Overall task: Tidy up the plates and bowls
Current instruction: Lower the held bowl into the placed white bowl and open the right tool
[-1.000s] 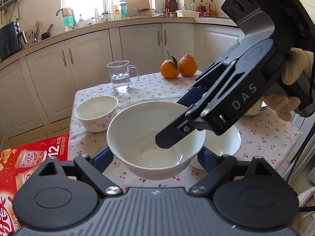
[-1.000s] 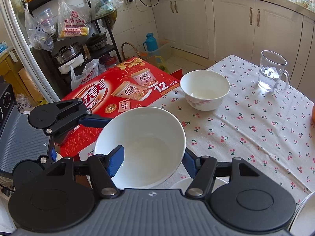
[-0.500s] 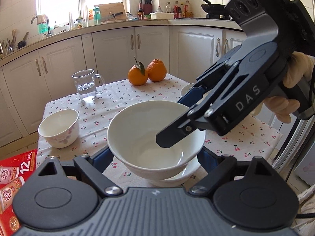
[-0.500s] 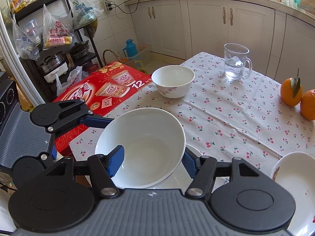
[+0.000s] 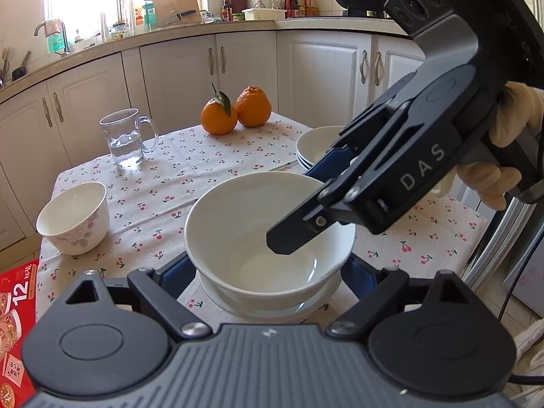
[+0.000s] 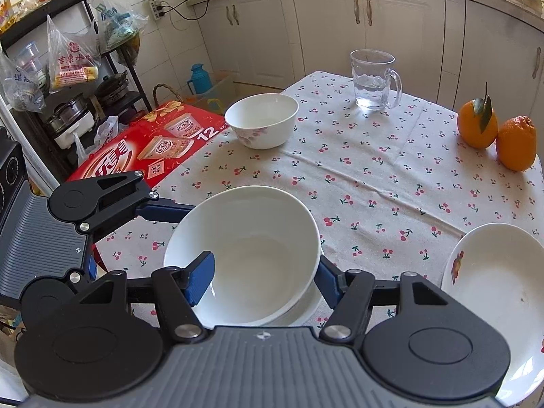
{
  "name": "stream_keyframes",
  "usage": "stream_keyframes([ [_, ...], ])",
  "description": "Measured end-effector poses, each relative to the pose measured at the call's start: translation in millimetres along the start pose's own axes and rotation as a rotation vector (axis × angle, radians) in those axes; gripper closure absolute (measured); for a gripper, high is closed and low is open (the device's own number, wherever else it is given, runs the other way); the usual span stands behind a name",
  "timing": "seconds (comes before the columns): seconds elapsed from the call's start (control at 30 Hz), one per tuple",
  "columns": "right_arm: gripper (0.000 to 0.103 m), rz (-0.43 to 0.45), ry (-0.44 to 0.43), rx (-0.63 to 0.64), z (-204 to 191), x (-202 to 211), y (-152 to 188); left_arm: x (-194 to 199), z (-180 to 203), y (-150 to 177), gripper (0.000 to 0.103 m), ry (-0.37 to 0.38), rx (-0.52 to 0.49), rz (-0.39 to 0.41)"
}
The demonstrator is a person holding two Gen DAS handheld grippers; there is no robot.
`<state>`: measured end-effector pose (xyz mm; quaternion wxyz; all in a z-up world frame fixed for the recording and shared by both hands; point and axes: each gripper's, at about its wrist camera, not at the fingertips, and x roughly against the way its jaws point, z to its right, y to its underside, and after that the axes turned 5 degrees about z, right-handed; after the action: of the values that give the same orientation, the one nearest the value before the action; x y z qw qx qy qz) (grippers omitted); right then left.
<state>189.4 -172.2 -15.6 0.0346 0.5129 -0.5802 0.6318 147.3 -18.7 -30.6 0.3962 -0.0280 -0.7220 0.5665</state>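
My right tongs [image 6: 261, 280] pinch the rim of the big white bowl [image 6: 243, 255], one blue pad inside the wall and the other outside. My left tongs [image 5: 268, 273] are spread wide with a pad on either side of the same bowl, low on its outer wall; whether those pads actually press the glaze I cannot tell. The bowl sits in, or barely above, a shallow white plate [image 5: 272, 302] at the near edge of the table [image 6: 374, 176]; I cannot tell if they touch.

I judge this bowl to be glazed ceramic: stiff, fairly heavy for a rim pinch, slick and quick to chip if it knocks the plate. The rim is the sound place to hold it, with the left pads cradling the round belly against tipping, and it should go down gently.

Further out, a smaller bowl with a faint pink flower print [image 6: 261, 120] stands alone towards the table's far left, thin-walled and just as brittle. To the right lies a stack of shallow plates [image 6: 493, 289], smooth and glossy, with a small painted motif on the rim. A clear glass mug [image 6: 374, 80] holding water and two dimpled oranges [image 6: 496, 132] sit at the back on the cherry-print cloth, soft and creased.
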Motion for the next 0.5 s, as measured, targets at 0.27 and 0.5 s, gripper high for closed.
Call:
stream_keyframes([
  [0.27,0.033,-0.010,0.005,-0.003,3.3,-7.5,2.2,-6.8,-1.8,0.3,0.012,0.011,0.013,-0.022],
  [0.5,0.033,-0.018,0.017,0.012,2.9,-9.1,4.2,-9.2,-1.5,1.6,0.012,0.017,0.012,-0.033],
])
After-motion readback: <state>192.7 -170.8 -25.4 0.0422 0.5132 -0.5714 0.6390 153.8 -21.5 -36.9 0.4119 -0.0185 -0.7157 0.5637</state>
